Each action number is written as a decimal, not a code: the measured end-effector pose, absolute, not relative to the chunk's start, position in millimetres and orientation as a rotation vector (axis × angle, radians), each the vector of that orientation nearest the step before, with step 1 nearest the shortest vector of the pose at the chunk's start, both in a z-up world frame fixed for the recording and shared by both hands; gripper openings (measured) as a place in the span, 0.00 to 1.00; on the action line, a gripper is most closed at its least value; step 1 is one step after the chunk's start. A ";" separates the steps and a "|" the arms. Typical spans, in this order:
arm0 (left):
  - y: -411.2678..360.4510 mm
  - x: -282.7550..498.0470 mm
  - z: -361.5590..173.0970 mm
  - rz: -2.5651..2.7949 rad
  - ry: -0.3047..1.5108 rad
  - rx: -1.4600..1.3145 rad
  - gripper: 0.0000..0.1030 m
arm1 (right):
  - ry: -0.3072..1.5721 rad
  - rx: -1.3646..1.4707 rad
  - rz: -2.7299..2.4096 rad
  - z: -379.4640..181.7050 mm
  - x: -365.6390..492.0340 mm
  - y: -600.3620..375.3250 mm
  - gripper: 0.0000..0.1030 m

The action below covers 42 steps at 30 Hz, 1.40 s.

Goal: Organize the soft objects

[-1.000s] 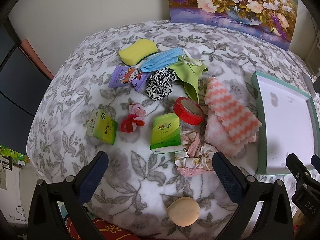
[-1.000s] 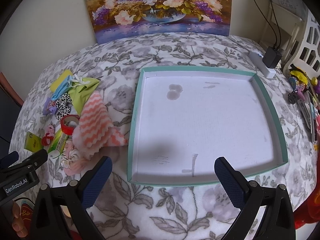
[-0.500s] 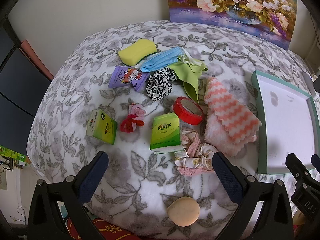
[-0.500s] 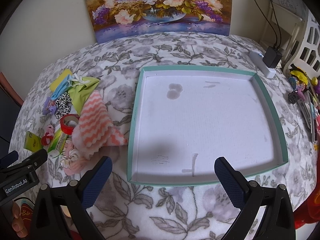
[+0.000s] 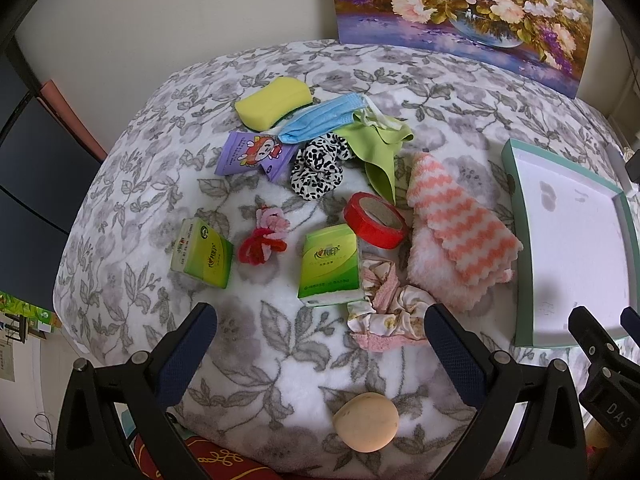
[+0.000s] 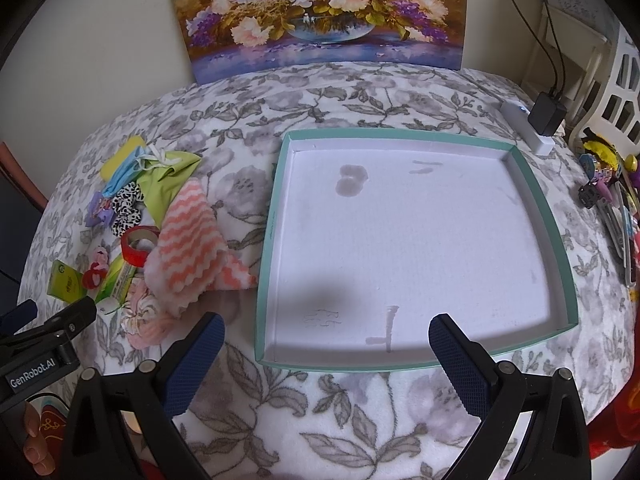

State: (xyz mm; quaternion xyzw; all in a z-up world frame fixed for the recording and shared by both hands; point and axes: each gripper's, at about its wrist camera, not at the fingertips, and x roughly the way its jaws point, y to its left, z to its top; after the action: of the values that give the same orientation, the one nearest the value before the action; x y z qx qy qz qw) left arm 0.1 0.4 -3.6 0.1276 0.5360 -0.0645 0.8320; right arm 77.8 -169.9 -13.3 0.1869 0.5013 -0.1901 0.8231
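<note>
Soft things lie scattered on the floral blanket in the left wrist view: a yellow sponge [image 5: 273, 102], a blue face mask [image 5: 322, 118], a green cloth [image 5: 380, 148], a spotted scrunchie [image 5: 318, 170], a pink-and-white zigzag towel [image 5: 460, 236] and a floral scrunchie [image 5: 386, 312]. My left gripper [image 5: 322, 342] hovers open just short of the floral scrunchie, holding nothing. The teal-rimmed white tray [image 6: 272, 216] holds nothing. My right gripper [image 6: 326, 354] stands open over the tray's near edge.
Two green tissue packs [image 5: 330, 266] [image 5: 202, 254], a red tape roll [image 5: 376, 220], a purple packet [image 5: 252, 154], a red-pink hair tie [image 5: 264, 240] and a beige round object [image 5: 366, 422] lie nearby. A flower painting [image 6: 320, 12] leans at the back. Hair clips [image 6: 608, 200] and a charger [image 6: 546, 114] sit right of the tray.
</note>
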 end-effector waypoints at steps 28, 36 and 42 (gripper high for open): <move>0.7 -5.1 -11.6 -0.176 1.184 0.224 1.00 | 1.080 0.394 -0.384 -15.6 80.0 -166.1 1.00; 5.4 -6.2 -12.8 -0.173 1.206 0.243 1.00 | 1.115 0.407 -0.338 -20.2 81.6 -160.4 1.00; 5.4 -18.0 -37.0 -0.215 1.288 0.246 1.00 | 1.136 0.397 -0.344 -25.3 82.1 -159.9 1.00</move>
State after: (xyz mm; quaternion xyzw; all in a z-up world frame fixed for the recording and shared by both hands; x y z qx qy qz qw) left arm -18.0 5.4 -37.0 0.1142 0.5978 -0.0998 0.7872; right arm 82.1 -159.9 -25.3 0.1857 0.5316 -0.1611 0.8105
